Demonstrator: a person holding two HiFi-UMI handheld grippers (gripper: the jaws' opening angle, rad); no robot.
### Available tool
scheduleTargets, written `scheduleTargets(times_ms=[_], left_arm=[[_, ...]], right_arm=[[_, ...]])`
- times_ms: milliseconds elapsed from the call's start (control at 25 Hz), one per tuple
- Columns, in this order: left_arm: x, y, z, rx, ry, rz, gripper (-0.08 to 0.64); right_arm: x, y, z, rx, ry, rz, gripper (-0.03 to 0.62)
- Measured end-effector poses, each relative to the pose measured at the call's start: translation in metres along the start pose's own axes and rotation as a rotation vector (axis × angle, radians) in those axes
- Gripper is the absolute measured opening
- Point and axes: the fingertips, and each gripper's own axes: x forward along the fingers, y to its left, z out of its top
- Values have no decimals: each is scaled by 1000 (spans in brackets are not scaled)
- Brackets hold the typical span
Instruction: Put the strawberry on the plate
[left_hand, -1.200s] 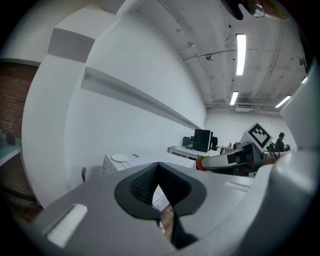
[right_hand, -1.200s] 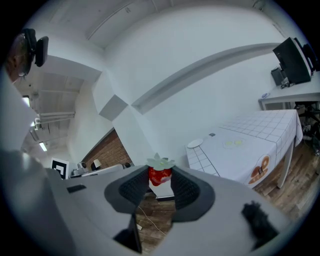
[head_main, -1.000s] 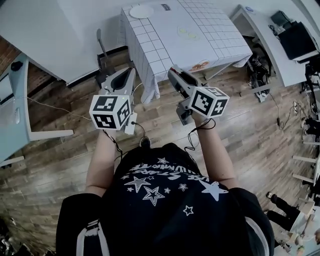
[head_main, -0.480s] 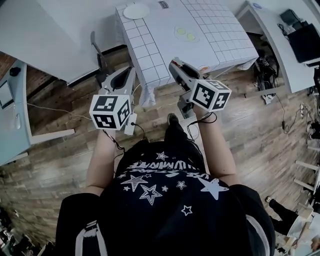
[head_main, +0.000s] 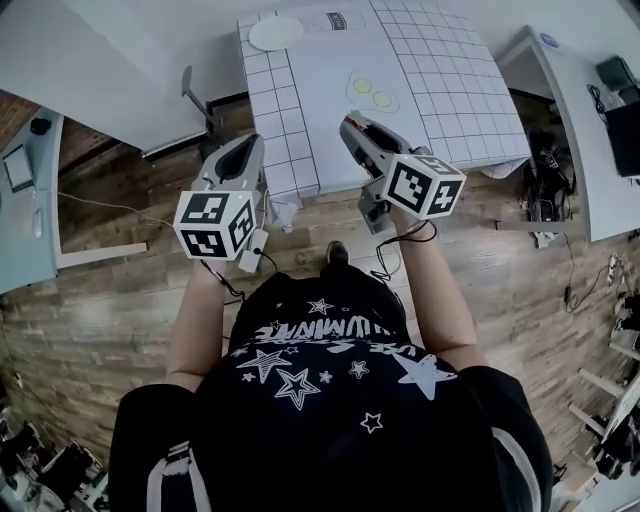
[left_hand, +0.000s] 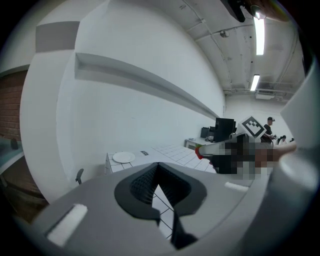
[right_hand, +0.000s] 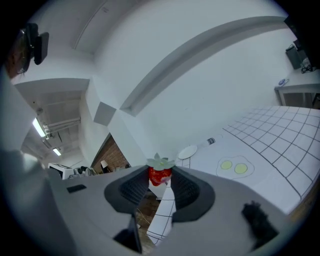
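Note:
A red strawberry (right_hand: 160, 176) with a green leafy top sits pinched between the pads of my right gripper (right_hand: 160, 172), which is shut on it. In the head view the right gripper (head_main: 351, 126) hangs over the near edge of the white gridded table (head_main: 440, 90). The white plate (head_main: 276, 32) lies at the table's far left corner, also visible as the plate (right_hand: 188, 151) beyond the strawberry. My left gripper (head_main: 244, 150) is held off the table's left near corner. Its jaws (left_hand: 157, 169) meet at the tips with nothing between them.
A flat toy of two fried eggs (head_main: 371, 93) lies on the table ahead of the right gripper. A small label (head_main: 337, 21) lies near the plate. Desks stand at the left (head_main: 25, 180) and right (head_main: 590, 110) over a wooden floor (head_main: 110, 300) with cables.
The person has stepped toward the table. Both grippers have moved forward with them, and the table's near edge now lies under the right gripper's tips. The strawberry stays gripped.

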Motion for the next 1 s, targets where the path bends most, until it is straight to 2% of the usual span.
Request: scheduleTargets(times_ms=[120, 200, 280, 400, 480, 560, 680, 800, 1000], left_arm=[[12, 12, 5, -46, 14, 55, 9], [18, 19, -3, -103, 44, 83, 9], [20, 27, 0, -127, 62, 101, 9], [18, 47, 24, -87, 41, 124, 9], [9, 55, 25, -81, 46, 146, 9], [8, 50, 18, -61, 54, 162, 9], [27, 27, 11, -20, 40, 177, 9], [48, 26, 6, -27, 28, 169, 9], [74, 65, 16, -58, 22, 129, 9]], right_arm=[[13, -17, 12, 0, 41, 6, 141], [22, -26, 7, 2, 106, 6, 141], [32, -26, 4, 11, 153, 10, 141], [58, -12, 11, 13, 152, 46, 141], [72, 1, 4, 17, 170, 81, 141], [75, 1, -5, 19, 186, 105, 141], [69, -22, -11, 12, 179, 134, 141], [77, -37, -7, -9, 176, 132, 141], [119, -41, 9, -18, 172, 99, 141]])
